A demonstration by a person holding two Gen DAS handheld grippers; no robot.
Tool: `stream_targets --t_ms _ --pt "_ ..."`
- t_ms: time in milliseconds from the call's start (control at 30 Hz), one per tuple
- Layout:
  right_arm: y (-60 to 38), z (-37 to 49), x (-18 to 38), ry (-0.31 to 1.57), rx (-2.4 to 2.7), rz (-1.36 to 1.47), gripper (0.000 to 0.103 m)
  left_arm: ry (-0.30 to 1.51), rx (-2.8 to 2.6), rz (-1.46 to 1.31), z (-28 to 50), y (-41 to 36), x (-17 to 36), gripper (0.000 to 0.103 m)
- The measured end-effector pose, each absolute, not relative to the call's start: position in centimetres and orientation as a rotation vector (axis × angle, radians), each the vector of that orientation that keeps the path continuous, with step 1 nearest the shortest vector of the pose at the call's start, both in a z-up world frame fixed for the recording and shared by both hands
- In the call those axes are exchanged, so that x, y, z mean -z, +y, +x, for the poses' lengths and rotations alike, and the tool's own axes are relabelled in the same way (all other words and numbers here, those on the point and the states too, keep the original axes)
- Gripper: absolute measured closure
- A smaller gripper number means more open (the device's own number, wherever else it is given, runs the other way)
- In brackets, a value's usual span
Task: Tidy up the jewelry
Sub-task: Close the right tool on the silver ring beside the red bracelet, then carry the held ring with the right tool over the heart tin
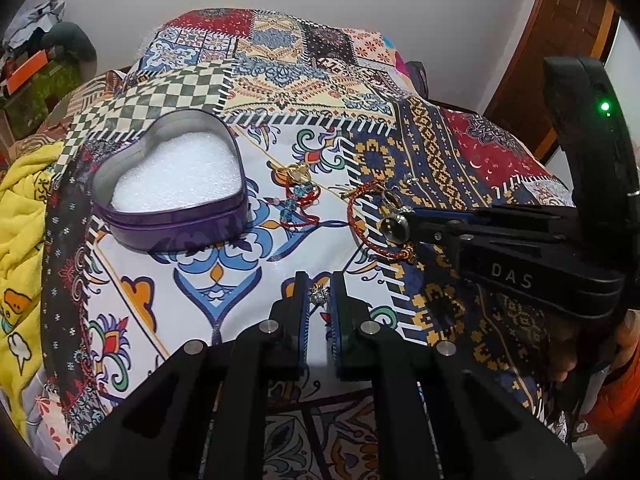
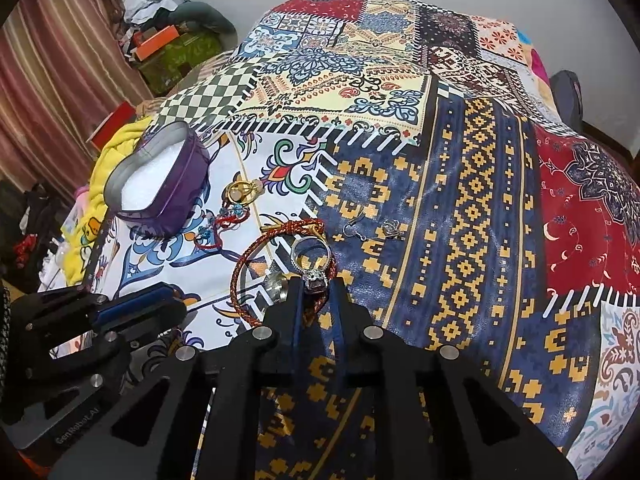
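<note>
1. On the patchwork bedspread, the right gripper was narrowed on a stone-set silver ring lying inside the red braided bracelet.
2. The left gripper stood narrowed around a small sparkly piece; contact could not be confirmed.
3. The heart-shaped purple tin sat open, foam-lined, well left of both.

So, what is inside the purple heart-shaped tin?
The purple heart-shaped tin is open. Inside it only white foam padding shows, with no jewelry on it. Whatever lies beneath the foam is covered and cannot be seen.
</note>
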State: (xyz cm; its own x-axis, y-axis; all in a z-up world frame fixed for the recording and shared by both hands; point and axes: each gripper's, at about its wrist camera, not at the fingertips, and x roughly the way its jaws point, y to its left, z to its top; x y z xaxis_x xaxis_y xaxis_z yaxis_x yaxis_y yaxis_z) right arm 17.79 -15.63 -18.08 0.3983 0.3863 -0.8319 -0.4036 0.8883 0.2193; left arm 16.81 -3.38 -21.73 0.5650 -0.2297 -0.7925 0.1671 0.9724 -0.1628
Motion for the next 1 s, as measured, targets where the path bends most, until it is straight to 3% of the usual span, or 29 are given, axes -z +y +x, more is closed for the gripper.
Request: stream_targets --t_ms 1000 --pt "-15.2 14.5 10.7 0.833 -0.516 -0.039 0.093 0.744 0.151 -0.103 14.5 0.0 14.5 0.095"
